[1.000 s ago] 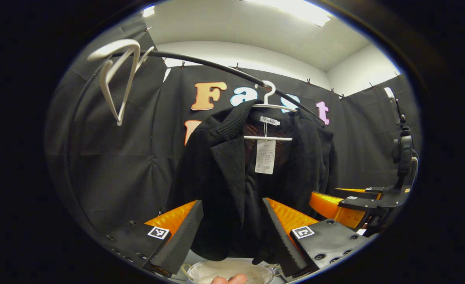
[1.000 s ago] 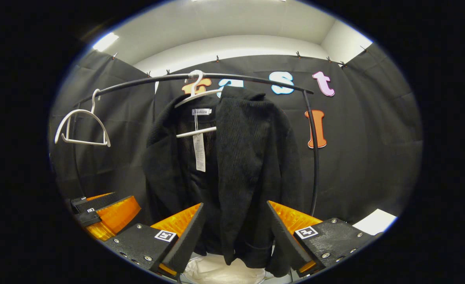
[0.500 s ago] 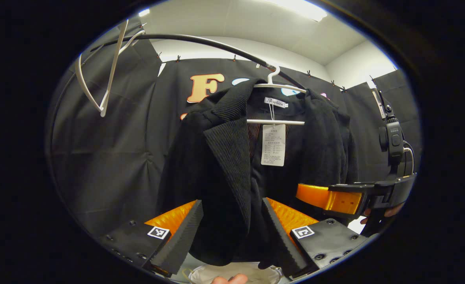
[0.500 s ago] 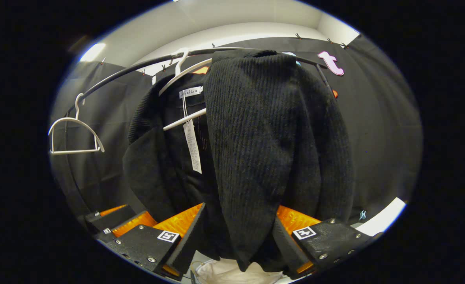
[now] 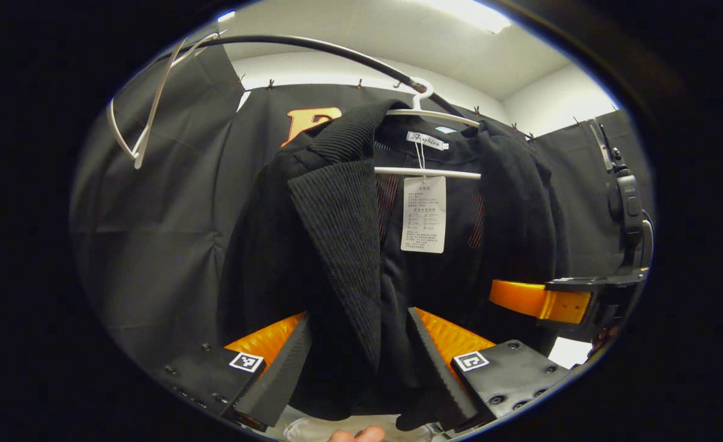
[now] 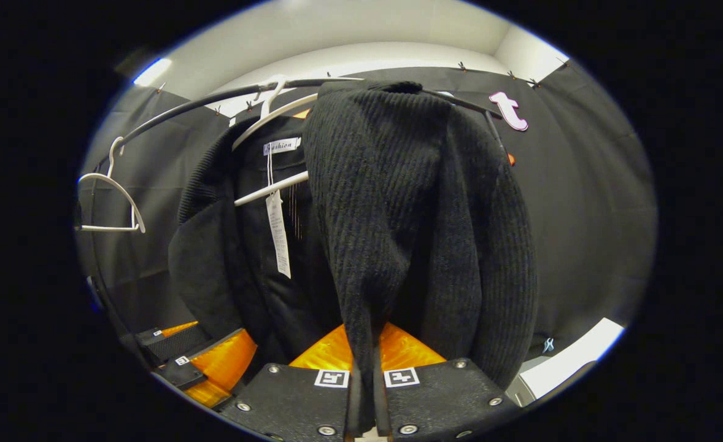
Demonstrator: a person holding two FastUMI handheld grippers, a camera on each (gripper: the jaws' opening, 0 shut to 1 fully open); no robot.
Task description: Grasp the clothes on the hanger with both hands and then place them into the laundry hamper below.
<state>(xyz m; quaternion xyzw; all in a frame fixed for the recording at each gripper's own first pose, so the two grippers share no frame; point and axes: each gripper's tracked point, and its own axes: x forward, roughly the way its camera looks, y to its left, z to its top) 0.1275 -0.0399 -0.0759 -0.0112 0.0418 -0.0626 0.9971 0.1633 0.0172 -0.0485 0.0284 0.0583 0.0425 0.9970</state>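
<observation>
Jacket (image 6: pixel 392 202) pinched by right hand-held gripper (image 6: pixel 366 393); neck label unreadable.

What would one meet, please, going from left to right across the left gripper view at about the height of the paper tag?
Empty white hanger → black jacket's ribbed lapel → paper tag → the right gripper, its orange finger reaching in at the jacket's far edge.
</observation>
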